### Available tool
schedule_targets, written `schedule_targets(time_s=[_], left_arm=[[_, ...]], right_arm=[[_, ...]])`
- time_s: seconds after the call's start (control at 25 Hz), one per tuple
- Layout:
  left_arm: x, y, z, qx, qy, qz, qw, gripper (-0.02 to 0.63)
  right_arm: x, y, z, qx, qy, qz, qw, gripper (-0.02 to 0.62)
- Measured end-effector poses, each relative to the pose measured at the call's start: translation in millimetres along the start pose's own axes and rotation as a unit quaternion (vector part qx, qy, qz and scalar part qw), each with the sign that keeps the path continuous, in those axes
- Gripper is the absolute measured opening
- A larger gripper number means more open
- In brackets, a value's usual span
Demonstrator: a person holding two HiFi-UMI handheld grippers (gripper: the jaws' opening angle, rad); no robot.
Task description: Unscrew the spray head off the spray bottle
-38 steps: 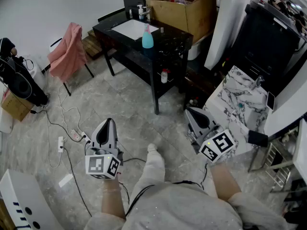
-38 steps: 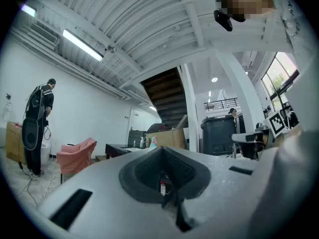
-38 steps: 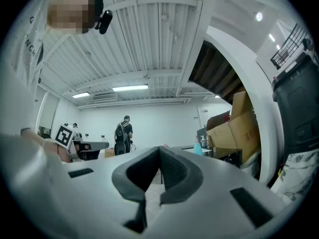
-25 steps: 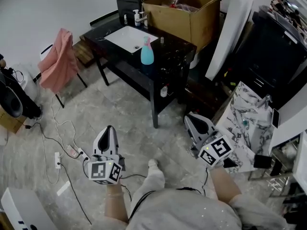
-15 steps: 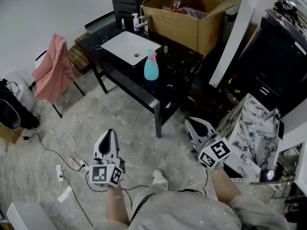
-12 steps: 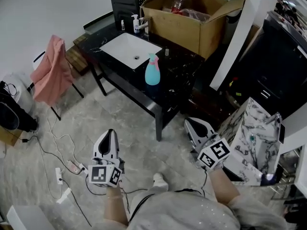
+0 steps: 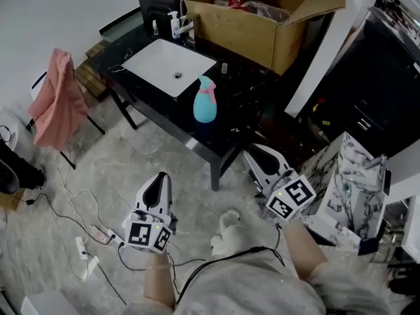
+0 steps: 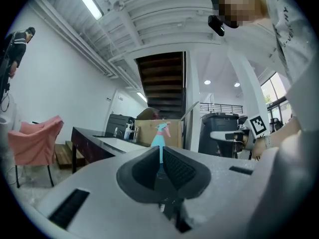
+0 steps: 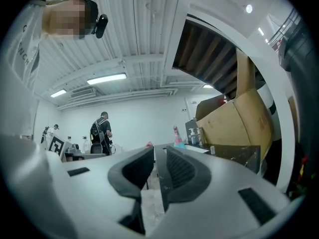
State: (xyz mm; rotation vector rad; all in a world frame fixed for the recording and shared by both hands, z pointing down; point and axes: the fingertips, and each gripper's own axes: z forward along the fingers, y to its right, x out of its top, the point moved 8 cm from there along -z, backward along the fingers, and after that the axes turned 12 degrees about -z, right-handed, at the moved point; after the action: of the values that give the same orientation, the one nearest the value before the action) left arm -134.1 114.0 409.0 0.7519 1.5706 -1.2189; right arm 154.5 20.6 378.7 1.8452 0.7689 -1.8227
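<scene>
The teal spray bottle [image 7: 205, 101] stands on the black table [image 7: 244, 101], well apart from both grippers. The left gripper [image 7: 159, 181] is pinched shut and empty. The right gripper [image 7: 259, 157] jaws are opening slightly, with nothing between them.

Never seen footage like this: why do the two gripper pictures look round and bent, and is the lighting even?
Left gripper view: wide-angle lens, black corners, ceiling beams bow; the spray bottle stays sharp. Right gripper view: same bending, ceiling strip light glares white. Head view: dimmer, soft shadows, white sink brightest.

Pale grey top [image 7: 262, 289], finely speckled, fills 6 o'clock. Thin black cable [image 7: 223, 255] loops across its front. One white shoe [image 7: 228, 227] just above, toe rounded.
</scene>
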Motion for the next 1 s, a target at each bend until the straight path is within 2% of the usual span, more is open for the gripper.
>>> schedule_targets(time_s=[0.16,0.24,0.4,0.64,0.76,1.0], left_arm=[[-6,-8,31,-0.026,-0.015,-0.009,0.9995,0.012],[-7,-14,46,-0.044,-0.020,-0.015,0.9987,0.085],[-5,-25,86,-0.068,-0.044,-0.011,0.9966,0.182],[-1,-30,155,-0.111,-0.097,0.042,0.9882,0.297],[-2,-31,185,-0.126,-0.115,0.072,0.9827,0.330],[-8,-38,239,-0.143,-0.145,0.097,0.9743,0.366]], right_arm=[[1,19,31,0.009,-0.001,0.001,1.000,0.105],[2,27,48,0.015,0.000,0.005,1.000,0.123],[6,46,85,0.033,0.003,0.009,0.999,0.158],[9,65,143,0.061,-0.001,0.013,0.998,0.198],[6,71,164,0.073,-0.010,0.009,0.997,0.213],[1,81,197,0.103,-0.027,0.006,0.994,0.224]])
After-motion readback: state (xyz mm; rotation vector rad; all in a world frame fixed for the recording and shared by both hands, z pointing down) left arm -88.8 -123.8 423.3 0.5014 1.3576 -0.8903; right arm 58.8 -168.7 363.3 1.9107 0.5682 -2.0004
